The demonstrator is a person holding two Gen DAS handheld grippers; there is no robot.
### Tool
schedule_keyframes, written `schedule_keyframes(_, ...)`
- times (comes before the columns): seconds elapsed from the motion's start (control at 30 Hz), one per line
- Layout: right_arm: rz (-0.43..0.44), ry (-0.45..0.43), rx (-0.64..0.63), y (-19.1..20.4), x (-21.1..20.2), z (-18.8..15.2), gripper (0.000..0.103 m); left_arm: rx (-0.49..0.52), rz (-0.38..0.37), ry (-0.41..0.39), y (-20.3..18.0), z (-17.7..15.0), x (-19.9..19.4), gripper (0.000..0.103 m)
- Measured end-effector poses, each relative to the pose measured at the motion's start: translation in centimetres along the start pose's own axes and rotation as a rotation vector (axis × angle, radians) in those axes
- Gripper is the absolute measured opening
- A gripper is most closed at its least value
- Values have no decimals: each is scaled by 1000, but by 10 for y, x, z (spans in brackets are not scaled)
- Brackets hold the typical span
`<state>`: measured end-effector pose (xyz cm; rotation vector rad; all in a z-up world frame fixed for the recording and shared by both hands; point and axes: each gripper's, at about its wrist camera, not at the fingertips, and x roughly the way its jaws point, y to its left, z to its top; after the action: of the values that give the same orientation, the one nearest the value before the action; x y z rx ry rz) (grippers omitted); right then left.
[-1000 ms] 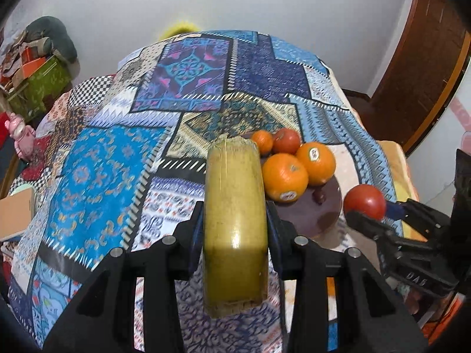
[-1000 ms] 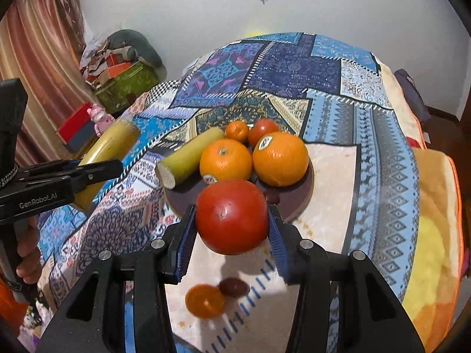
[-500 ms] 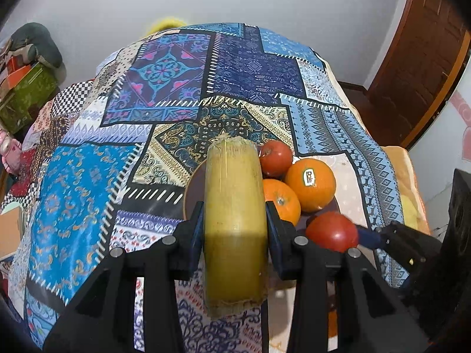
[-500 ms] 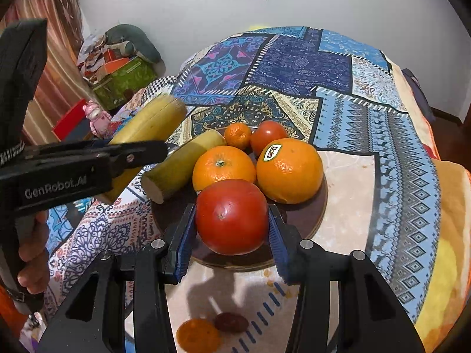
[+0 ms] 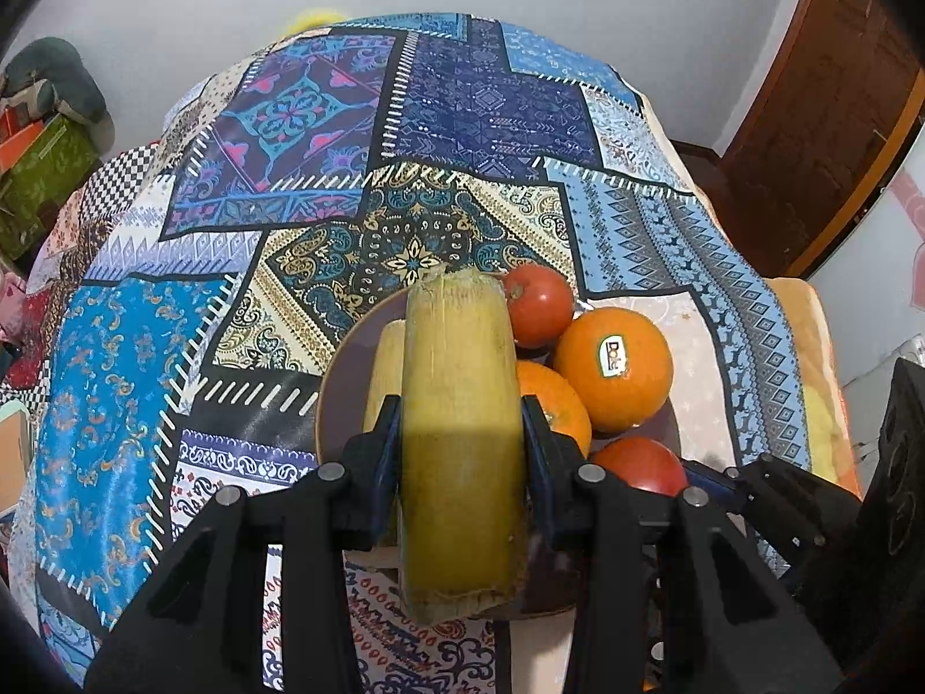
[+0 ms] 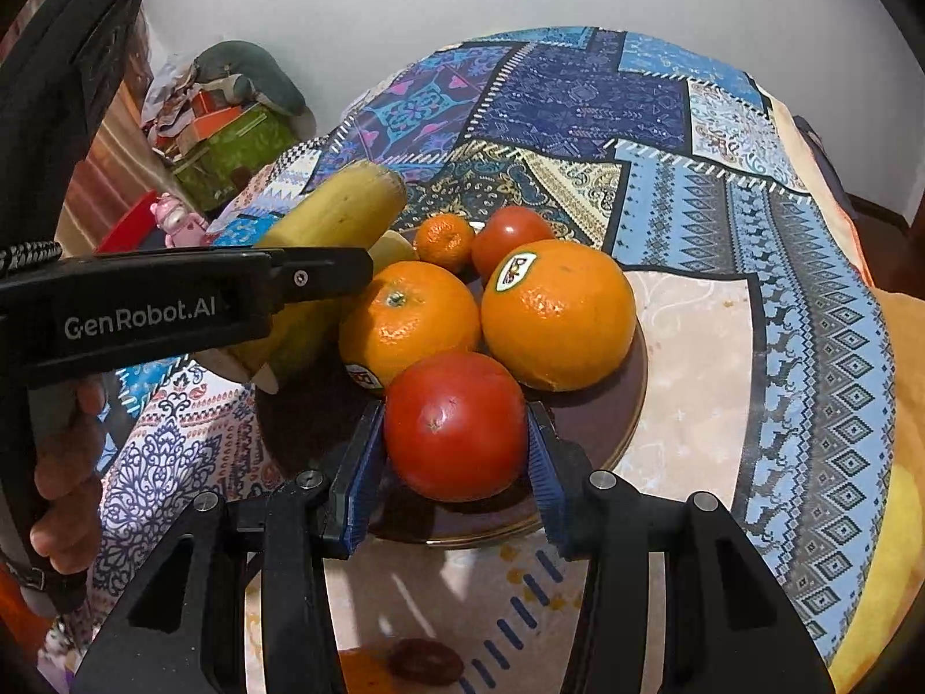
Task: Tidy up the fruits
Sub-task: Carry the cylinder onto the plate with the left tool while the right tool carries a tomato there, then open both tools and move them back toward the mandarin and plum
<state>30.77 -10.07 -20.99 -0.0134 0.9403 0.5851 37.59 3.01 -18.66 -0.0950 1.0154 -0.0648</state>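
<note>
My left gripper (image 5: 461,451) is shut on a yellow banana piece (image 5: 459,434) and holds it above the left side of a dark brown plate (image 5: 341,381), over another banana piece (image 5: 386,364). My right gripper (image 6: 457,462) is shut on a red tomato (image 6: 457,425) at the plate's (image 6: 627,405) near edge. On the plate lie two oranges (image 6: 558,312) (image 6: 410,318), a small mandarin (image 6: 444,242) and a second tomato (image 6: 509,237). The left gripper (image 6: 324,277) with its banana (image 6: 341,214) shows in the right wrist view.
The plate sits on a bed with a patchwork blue cover (image 5: 491,104). A small orange fruit and a dark round piece (image 6: 425,659) lie on the cover below the right gripper. Boxes and clutter (image 6: 231,133) stand at the far left; a wooden door (image 5: 821,115) at the right.
Both grippers moved in toward the plate. The banana piece now hangs over the plate's left side and the tomato has come down to the plate's near edge.
</note>
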Motion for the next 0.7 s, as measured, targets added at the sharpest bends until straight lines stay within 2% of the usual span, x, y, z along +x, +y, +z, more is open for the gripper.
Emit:
schedule_keyframes(0.07, 1, 6, 2, -1, 2, -1, 44, 10, 23, -22, -1, 0, -3, 39)
schedule_keyframes(0.27, -1, 7, 5, 1, 0, 0, 46, -2, -12, -21, 5, 1, -11, 39)
schedule_keyframes(0.37, -8, -11, 0, 2, -6, 3, 52, 0, -7, -29, 5, 0, -18, 40)
schedule_keyframes(0.43, -13, -21, -4, 2, -12, 5, 53, 6, -5, -42, 3, -2, -27, 41)
schedule_keyframes(0.53, -8, -36, 4, 1, -23, 6, 53, 15, -8, -61, 2, -6, -43, 45)
schedule_keyframes(0.7, -32, -67, -7, 3, -47, 4, 53, 29, -6, -112, -2, -19, -73, 57)
